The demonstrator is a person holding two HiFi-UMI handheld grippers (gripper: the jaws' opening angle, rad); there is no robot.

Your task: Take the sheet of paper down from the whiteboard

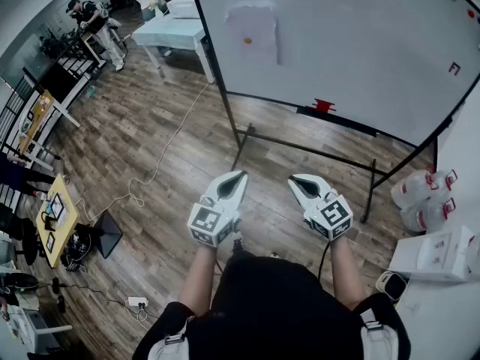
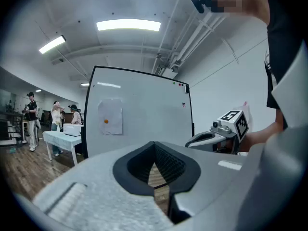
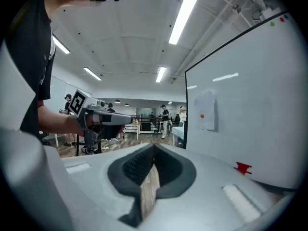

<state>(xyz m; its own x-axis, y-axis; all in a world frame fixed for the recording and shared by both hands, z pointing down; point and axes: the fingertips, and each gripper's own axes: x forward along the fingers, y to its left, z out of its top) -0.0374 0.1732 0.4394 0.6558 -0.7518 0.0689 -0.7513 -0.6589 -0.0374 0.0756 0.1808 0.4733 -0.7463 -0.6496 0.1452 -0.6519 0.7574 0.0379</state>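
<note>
A pale sheet of paper (image 1: 252, 33) hangs on the upper left part of the whiteboard (image 1: 360, 43), pinned by a small orange magnet (image 1: 247, 41). It also shows in the left gripper view as the paper (image 2: 110, 117) and in the right gripper view as the paper (image 3: 205, 110). My left gripper (image 1: 240, 174) and right gripper (image 1: 292, 178) are held side by side before my body, well short of the board. Both point toward it roughly level. Each has its jaws together with nothing between them: left gripper (image 2: 154, 143), right gripper (image 3: 154, 146).
The whiteboard stands on a black frame with legs (image 1: 247, 137) on the wood floor. A red item (image 1: 324, 105) sits on its tray. A white table (image 1: 176, 28) stands to its left, a cable (image 1: 161, 152) trails across the floor, water bottles (image 1: 420, 197) at right, people far left.
</note>
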